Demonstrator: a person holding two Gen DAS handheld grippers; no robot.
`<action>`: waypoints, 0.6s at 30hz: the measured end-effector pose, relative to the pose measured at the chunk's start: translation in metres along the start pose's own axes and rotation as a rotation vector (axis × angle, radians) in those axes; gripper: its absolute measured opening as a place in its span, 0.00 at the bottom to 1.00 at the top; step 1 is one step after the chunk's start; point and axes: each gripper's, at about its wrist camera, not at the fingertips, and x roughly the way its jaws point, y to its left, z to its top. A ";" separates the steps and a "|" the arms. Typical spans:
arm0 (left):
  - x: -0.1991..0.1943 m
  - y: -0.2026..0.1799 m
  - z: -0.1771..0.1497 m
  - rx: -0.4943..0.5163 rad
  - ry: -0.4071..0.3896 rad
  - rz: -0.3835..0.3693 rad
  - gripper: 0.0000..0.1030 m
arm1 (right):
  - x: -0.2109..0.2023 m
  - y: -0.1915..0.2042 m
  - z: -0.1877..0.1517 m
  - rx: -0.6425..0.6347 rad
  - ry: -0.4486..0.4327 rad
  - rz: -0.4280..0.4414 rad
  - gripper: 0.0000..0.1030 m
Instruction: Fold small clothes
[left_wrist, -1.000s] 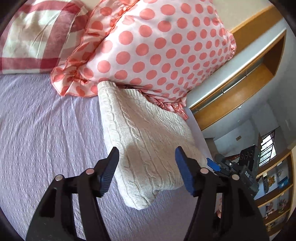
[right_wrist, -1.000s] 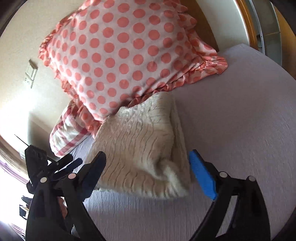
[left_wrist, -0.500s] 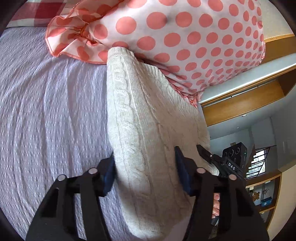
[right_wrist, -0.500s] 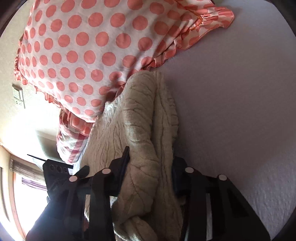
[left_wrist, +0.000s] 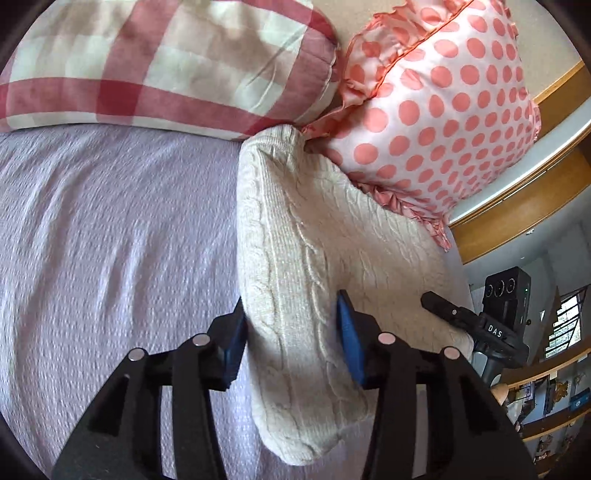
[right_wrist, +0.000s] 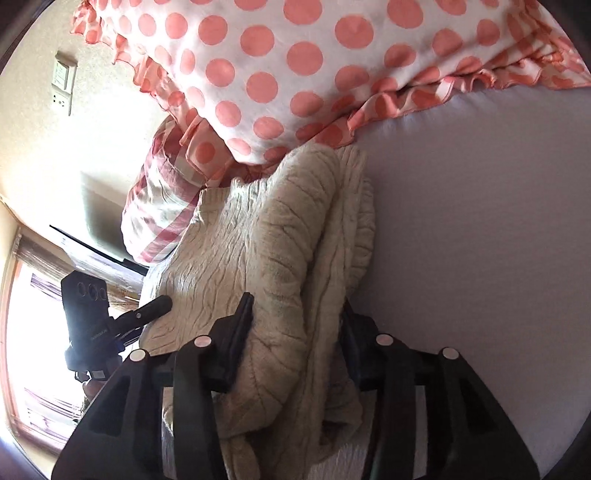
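Observation:
A folded cream cable-knit sweater lies on the lilac bedspread, its far end against the pillows. My left gripper is shut on the sweater's left folded edge. My right gripper is shut on the sweater's right side, where the layers bunch up between the fingers. The right gripper also shows in the left wrist view, and the left gripper in the right wrist view, each at the sweater's opposite side.
A pink polka-dot ruffled pillow and a red-and-white checked pillow lie at the head of the bed. A wooden frame and shelves stand to the right. Bare bedspread lies right of the sweater.
Both grippers went from open, before the sweater, to shut on its two sides. The sweater has since shifted left, toward the gap between the two pillows.

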 end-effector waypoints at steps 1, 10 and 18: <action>-0.012 -0.005 -0.002 0.035 -0.041 0.025 0.42 | -0.014 0.004 -0.001 -0.018 -0.043 -0.025 0.45; -0.038 -0.094 -0.050 0.299 -0.129 -0.142 0.48 | -0.035 0.054 -0.039 -0.106 0.025 0.203 0.55; 0.025 -0.082 -0.077 0.377 -0.002 -0.012 0.39 | -0.007 0.019 -0.019 -0.008 0.002 0.054 0.44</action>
